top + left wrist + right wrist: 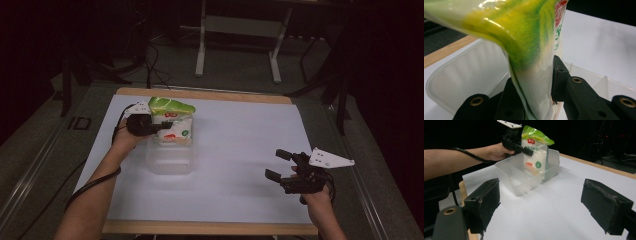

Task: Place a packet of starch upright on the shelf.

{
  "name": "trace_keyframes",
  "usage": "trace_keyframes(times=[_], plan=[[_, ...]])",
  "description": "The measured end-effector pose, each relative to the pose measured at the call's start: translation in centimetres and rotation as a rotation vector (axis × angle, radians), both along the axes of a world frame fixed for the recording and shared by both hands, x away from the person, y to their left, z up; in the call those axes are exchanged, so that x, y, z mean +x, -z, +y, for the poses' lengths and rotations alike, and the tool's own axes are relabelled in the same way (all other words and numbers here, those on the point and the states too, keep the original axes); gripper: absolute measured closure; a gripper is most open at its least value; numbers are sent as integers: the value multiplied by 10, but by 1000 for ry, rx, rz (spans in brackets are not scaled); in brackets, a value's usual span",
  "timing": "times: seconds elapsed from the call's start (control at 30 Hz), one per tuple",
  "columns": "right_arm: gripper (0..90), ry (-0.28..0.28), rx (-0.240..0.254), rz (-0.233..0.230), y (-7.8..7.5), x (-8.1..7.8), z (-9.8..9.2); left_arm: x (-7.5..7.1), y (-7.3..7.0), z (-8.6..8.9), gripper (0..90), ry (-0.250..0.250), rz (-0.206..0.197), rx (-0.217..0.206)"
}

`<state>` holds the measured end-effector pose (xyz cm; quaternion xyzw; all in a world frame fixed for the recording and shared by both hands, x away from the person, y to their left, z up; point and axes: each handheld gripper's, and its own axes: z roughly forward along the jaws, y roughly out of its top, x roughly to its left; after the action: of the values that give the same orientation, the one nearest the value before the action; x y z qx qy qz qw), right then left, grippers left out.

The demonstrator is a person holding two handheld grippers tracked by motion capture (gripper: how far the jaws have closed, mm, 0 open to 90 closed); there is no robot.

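A snack bag (172,120) with a green and yellow top and a white body hangs upright, and my left gripper (165,126) is shut on its upper part. In the left gripper view the black jaws pinch the bag (524,37) from both sides. The bag's lower end is inside the far end of a clear plastic container (170,162) at the table's left. Whether it touches the bottom I cannot tell. My right gripper (276,164) hovers near the front right of the table, open, with nothing between its jaws. From the right gripper view the bag (535,152), the container (521,177) and the left gripper (527,150) lie ahead.
The table (240,130) has a white top with wooden strips at the far and near edges. The container (461,77) has thin dividers inside. Beyond the table are a dark floor, cables and a white stand's legs (200,55).
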<state>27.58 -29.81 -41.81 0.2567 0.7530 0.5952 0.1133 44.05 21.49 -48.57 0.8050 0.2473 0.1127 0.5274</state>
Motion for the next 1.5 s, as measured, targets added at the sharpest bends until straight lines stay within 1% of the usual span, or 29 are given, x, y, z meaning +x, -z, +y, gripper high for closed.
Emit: trace_keyframes(times=[0.1, 0.17, 0.23, 0.27, 0.3, 0.33, 0.37, 0.4, 0.47, 0.5, 0.57, 0.6, 0.63, 0.67, 0.7, 0.73, 0.77, 0.8, 0.83, 0.87, 0.97, 1.03, 1.1, 1.2, 1.27, 1.33, 1.4, 1.43, 1.5], plan=[[154, 0, -2, 3, 1, 0, 0, 0, 0, -1, 768, -1, -2, 2], [154, 0, -3, 6, 1, 0, 0, 0, -1, -1, 751, -14, 10, 1], [154, -1, -2, 6, 1, -1, 0, -1, -2, -1, 697, -38, 8, 10], [154, -1, -2, 4, 1, -1, 0, -1, -3, -2, 643, -60, 13, 17], [154, -1, -2, 3, 1, -1, 0, -2, -3, -1, 616, -79, 11, 18], [154, 0, 0, 4, 1, -1, 0, -2, -4, -1, 589, -82, 5, -4], [154, 1, 1, 3, 1, 0, 0, -3, -5, -2, 516, -110, -5, -19], [154, 1, 2, 5, 1, 0, 0, -4, -6, -2, 433, -126, -12, -12], [154, 2, 0, 6, 1, 0, -1, -6, -8, -2, 399, -114, -9, -30], [154, 3, -1, 6, 1, 0, -1, -7, -9, -2, 347, -111, -19, -37], [154, 5, -1, 7, 1, -1, -1, -9, -11, -2, 326, -102, -13, -39], [154, 5, 0, 10, 2, -1, -2, -10, -12, -1, 293, -104, -7, -57], [154, 5, 0, 10, 2, -1, -2, -10, -12, -1, 250, -104, -7, -57], [154, 7, 0, 10, 2, 0, -2, -12, -15, 0, 250, -110, -1, -80], [154, 8, -1, 9, 1, -1, -2, -14, -16, 1, 241, -117, 17, -102], [154, 8, 0, 9, 1, -1, -3, -14, -17, 2, 205, -119, 26, -113], [154, 9, -1, 9, 1, -1, -3, -15, -18, 3, 160, -131, 21, -120], [154, 10, -2, 8, 1, -1, -3, -15, -19, 4, 145, -144, 17, -116], [154, 10, -3, 7, 1, -1, -3, -17, -20, 7, 130, -147, 0, -119], [154, 11, -6, 9, 2, -1, -3, -17, -21, 8, 79, -148, -7, -116], [154, 13, -5, 13, 3, -1, -3, -21, -24, 14, 22, -154, -6, -139], [154, 15, -7, 15, 3, 0, -3, -22, -25, 15, 21, -152, -5, -142], [154, 18, -10, 17, 4, 0, -3, -30, -28, 18, 21, -137, -2, -143], [154, 28, -12, 21, 5, 1, -4, -38, -30, 19, 21, -132, -9, -125], [153, 35, -3, 26, 6, 1, -5, -44, -31, 21, 21, -144, -14, -117], [149, 48, 3, 26, 7, 2, -7, -50, -29, 21, 21, -156, -6, -141], [140, 58, 7, 27, 7, 3, -8, -56, -28, 21, 21, -159, 6, -132], [140, 58, 7, 27, 7, 3, -8, -56, -28, 21, 22, -159, 6, -132], [140, 67, -11, 24, 7, 2, -9, -66, -28, 24, 22, -163, -1, -123]])
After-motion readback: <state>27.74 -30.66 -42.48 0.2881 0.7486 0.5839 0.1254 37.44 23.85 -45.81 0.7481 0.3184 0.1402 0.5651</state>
